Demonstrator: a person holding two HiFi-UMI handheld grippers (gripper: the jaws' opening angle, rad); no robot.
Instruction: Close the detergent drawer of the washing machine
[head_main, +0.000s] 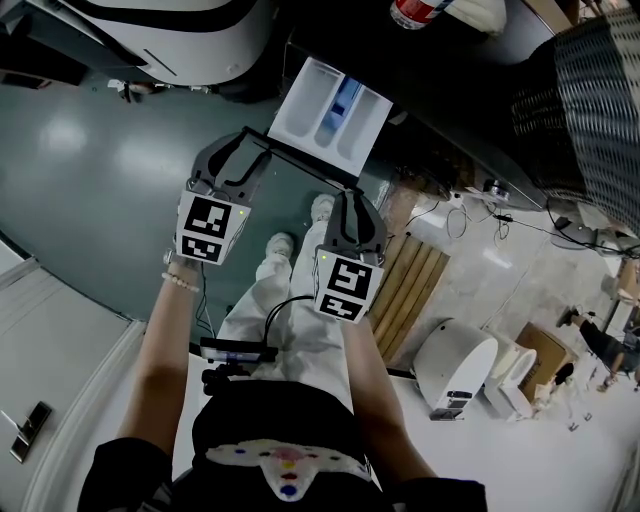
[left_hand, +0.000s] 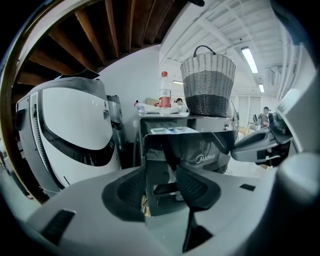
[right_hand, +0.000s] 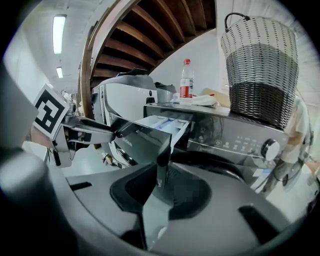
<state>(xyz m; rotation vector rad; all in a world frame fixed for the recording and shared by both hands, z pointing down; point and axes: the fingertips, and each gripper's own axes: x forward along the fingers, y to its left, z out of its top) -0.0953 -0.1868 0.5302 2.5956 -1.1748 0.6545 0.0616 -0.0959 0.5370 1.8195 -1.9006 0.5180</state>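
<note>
The person's left forearm (head_main: 160, 350) and right forearm (head_main: 378, 400) reach forward, each hand carrying one tool. The left claw (left_hand: 160, 189) is pressed together on the left end of the dark front of the detergent drawer (head_main: 303, 105). The right claw (right_hand: 161, 192) is clamped on the right end of the same front. The drawer stands pulled far out of the washing machine (right_hand: 235, 142), with its white compartments open upward and a blue insert (head_main: 345, 97) in the middle one. On top of the machine, farther back, stand a woven basket (right_hand: 260, 65) and a red-capped bottle (right_hand: 186, 80).
</note>
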